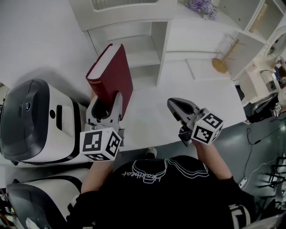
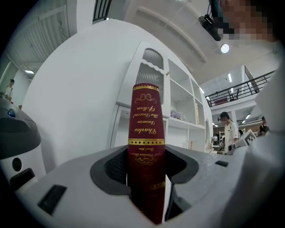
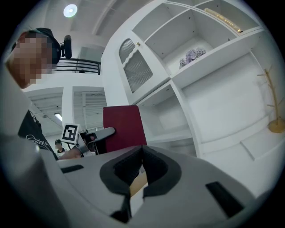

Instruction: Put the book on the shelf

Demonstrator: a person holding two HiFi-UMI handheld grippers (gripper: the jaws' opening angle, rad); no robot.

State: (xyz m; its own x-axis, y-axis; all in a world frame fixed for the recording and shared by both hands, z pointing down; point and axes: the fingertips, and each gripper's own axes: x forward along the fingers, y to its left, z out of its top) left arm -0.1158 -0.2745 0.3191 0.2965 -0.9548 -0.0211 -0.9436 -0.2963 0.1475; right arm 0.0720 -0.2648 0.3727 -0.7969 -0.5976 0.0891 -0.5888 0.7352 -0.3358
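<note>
A dark red hardback book (image 1: 111, 74) with gold lettering on its spine stands upright above the white table (image 1: 147, 125). My left gripper (image 1: 105, 102) is shut on its lower end. In the left gripper view the spine of the book (image 2: 146, 133) fills the gap between the pads of the left gripper (image 2: 147, 173). The white shelf unit (image 1: 147, 51) with open compartments stands just behind it. My right gripper (image 1: 175, 106) hovers to the right, shut and holding nothing. In the right gripper view, the red book (image 3: 122, 127) and the left gripper (image 3: 95, 133) show beyond the right gripper (image 3: 142, 153), in front of the shelf unit (image 3: 171, 118).
Two grey-and-white machines (image 1: 35, 120) (image 1: 31, 201) stand at the left. Purple flowers (image 1: 202, 6) sit on an upper shelf, and a small wooden stand (image 1: 222, 60) stands in a right-hand compartment. A person (image 2: 229, 133) stands far off in the room.
</note>
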